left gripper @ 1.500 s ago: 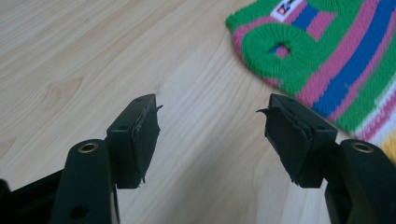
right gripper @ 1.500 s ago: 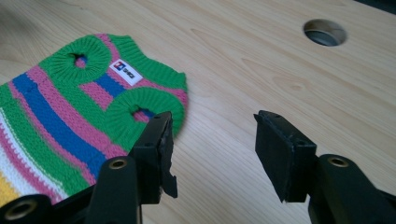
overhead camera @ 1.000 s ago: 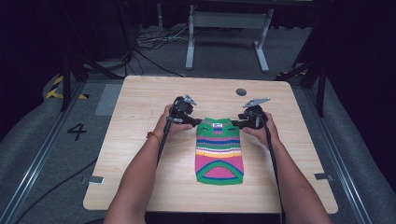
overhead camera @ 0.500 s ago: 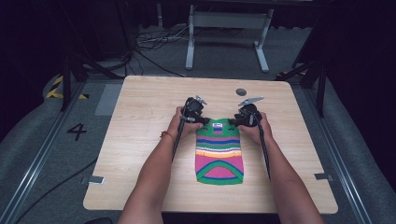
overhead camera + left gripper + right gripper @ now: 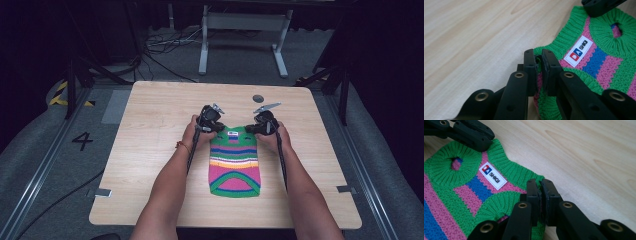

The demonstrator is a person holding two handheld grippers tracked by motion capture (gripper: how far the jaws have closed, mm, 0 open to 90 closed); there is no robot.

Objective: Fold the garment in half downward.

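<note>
While your forearms reach in from the near edge, the light wood-grain desk carries everything; it sits on grey floor w/ a painted "4" off its left side and a grey metal stand behind the far edge. A small dark round disc lies on the desk near the far edge, well apart from the knitwear.

Roughly centre, slightly right, lies the small knitted sweater in green, pink, blue, white and orange stripes, flat on the desk, neck end away from you, hem toward you. Its ribbed green collar has a white sewn label just below it, reading "SHIQI" w/ a red/blue logo.

Your left gripper is at the sweater's top-left shoulder corner; in the left gripper view its jaws are pressed together on the green edge, w/ knit fabric pinched between the pads. Your right gripper is at the opposite shoulder corner; right gripper view shows its jaws likewise clamped on the green ribbed edge. Each gripper view also catches the other gripper's black jaw tips at the far shoulder. Both hands sit low, grippers near each other w/ the collar between them.
</note>
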